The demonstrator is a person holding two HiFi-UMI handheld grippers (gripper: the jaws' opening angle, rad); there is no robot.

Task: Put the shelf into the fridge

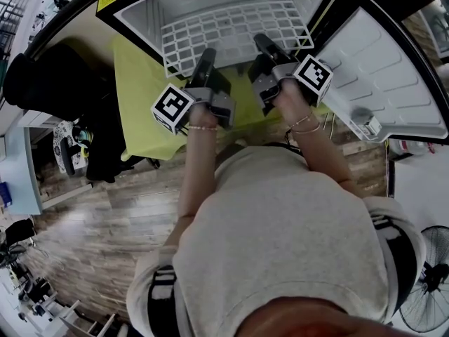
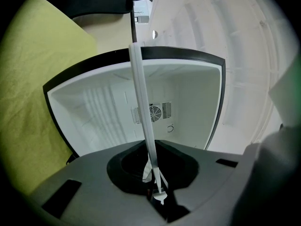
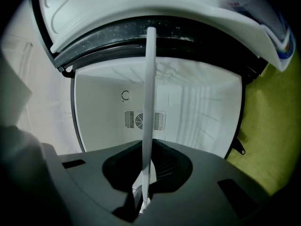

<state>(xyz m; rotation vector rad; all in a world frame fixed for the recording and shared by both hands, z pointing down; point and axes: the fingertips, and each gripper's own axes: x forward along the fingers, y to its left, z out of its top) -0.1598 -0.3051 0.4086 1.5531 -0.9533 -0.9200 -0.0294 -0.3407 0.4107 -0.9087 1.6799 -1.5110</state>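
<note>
A bench draped in a yellow-green cloth is carrying a small fridge, which is standing open with its door reaching out to the right. The cloth is hanging over the bench's near edge toward the wooden floor. On the floor a person is standing close against the bench, and a fan is sitting at the far right.
</note>
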